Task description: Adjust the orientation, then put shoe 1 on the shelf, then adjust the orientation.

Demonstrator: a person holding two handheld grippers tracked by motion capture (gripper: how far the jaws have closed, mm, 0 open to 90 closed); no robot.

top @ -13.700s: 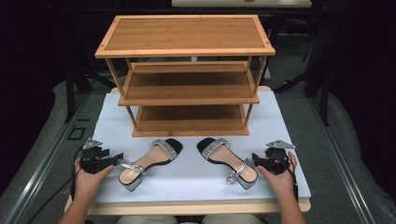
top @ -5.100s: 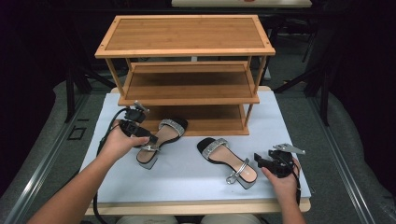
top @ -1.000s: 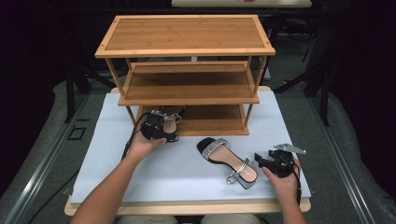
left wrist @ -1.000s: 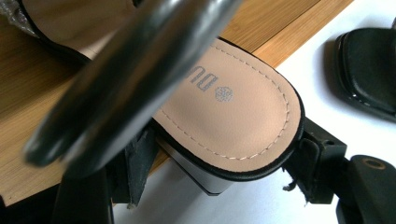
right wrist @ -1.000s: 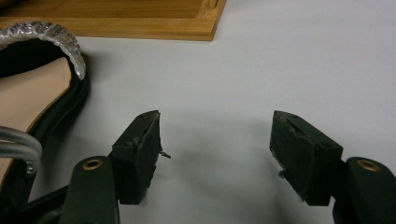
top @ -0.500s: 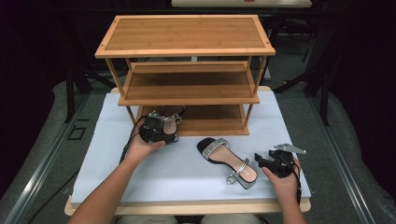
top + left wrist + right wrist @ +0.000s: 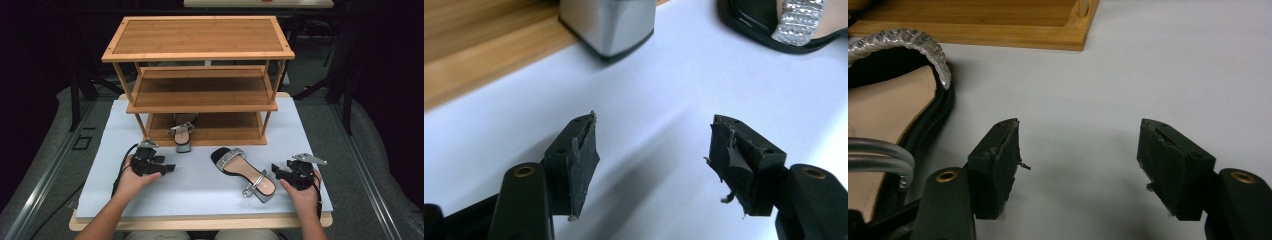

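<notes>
One silver-strapped block-heel sandal (image 7: 183,131) lies on the bottom shelf (image 7: 225,127) of the wooden rack, its heel (image 7: 606,25) at the shelf's front edge. Its mate (image 7: 243,172) lies on the white mat in front, also seen as a sandal toe (image 7: 794,25) and a sandal side (image 7: 893,115). My left gripper (image 7: 170,168) rests on the mat, near and to the left of the shelved sandal, apart from it. Its jaws (image 7: 651,145) are open with nothing between them and have just been closing a little. My right gripper (image 7: 275,170) stands open and empty (image 7: 1078,145) just right of the mat sandal.
The three-tier wooden rack (image 7: 200,55) stands at the back of the white mat (image 7: 200,192); its top and middle shelves are bare. The rack's front rail (image 7: 998,37) lies ahead of my right gripper. Dark floor surrounds the table.
My left gripper has drawn back from the bottom shelf toward the near left, leaving the sandal on the shelf. The right gripper and the mat sandal have not moved.
</notes>
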